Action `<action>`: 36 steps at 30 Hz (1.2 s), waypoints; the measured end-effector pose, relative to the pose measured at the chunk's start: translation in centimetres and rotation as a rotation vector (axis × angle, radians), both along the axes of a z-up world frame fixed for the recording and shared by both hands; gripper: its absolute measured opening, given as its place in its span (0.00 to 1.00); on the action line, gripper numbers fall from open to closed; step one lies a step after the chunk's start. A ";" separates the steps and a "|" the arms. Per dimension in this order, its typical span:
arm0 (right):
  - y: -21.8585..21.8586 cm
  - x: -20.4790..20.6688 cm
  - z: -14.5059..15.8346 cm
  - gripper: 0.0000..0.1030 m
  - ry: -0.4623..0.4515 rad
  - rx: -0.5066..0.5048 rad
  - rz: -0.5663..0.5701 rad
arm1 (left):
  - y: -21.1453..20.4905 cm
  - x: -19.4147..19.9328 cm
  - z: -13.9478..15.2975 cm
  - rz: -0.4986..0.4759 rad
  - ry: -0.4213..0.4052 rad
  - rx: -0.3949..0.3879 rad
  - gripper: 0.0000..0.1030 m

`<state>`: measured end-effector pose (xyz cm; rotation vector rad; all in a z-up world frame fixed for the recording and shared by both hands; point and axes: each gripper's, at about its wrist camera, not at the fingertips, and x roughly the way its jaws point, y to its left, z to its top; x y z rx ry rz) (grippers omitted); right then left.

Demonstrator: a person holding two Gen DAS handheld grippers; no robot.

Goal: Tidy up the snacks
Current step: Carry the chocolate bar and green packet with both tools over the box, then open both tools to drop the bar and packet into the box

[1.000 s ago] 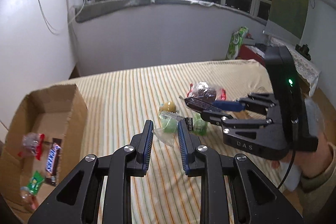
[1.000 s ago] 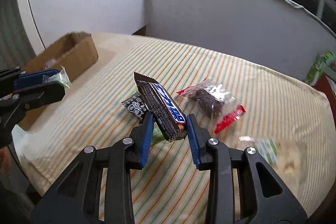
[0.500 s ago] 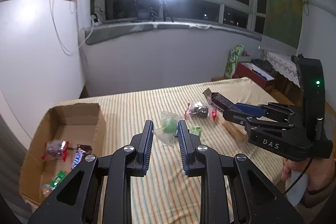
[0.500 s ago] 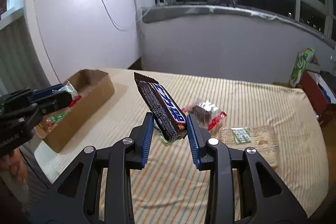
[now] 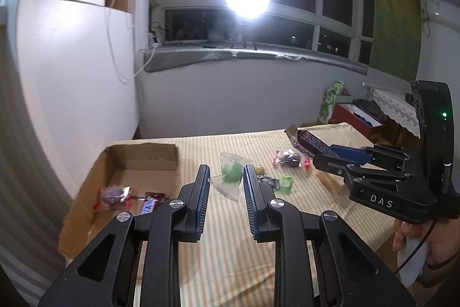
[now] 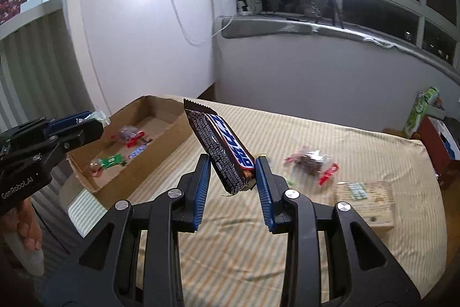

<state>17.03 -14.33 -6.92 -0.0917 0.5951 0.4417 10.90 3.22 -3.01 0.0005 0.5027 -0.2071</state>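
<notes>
Over the striped tablecloth (image 6: 330,134) I hold both grippers up with a snack in each: my left gripper (image 5: 225,180) is closed on a clear packet with a green sweet (image 5: 230,176) inside, and my right gripper (image 6: 231,177) pinches the lower end of a dark chocolate bar (image 6: 221,148), which sticks up tilted to the left. At my left sits the cardboard box (image 6: 161,146), open at the top, and it has a few things in it already: a red-ended packet (image 5: 113,195), a small blue bar (image 5: 148,206) and a green-wrapped piece (image 6: 110,161). So I judge the job roughly half done. Left on the cloth are a dark snack in a red-ended bag (image 6: 312,161), a small green packet (image 5: 285,182), a black-and-white one (image 5: 268,180), a yellowish round sweet (image 5: 260,169) and a flat tan pack (image 6: 365,199) near the right edge. Neither held snack is over the box yet, so both need carrying across and dropping in, then the rest
</notes>
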 end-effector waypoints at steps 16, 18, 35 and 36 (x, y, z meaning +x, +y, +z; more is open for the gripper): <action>10.6 0.6 -1.4 0.32 0.029 -0.032 0.188 | 7.4 -0.8 -1.6 0.148 0.020 -0.026 0.21; 12.1 0.8 -1.5 0.32 0.030 -0.034 0.215 | 8.2 -0.8 -1.9 0.170 0.026 -0.027 0.21; 17.7 3.3 -3.1 0.32 0.054 -0.039 0.312 | 11.6 0.9 -4.1 0.245 0.080 -0.037 0.21; 18.0 3.6 -3.3 0.32 0.057 -0.042 0.317 | 11.8 1.1 -4.3 0.246 0.084 -0.038 0.21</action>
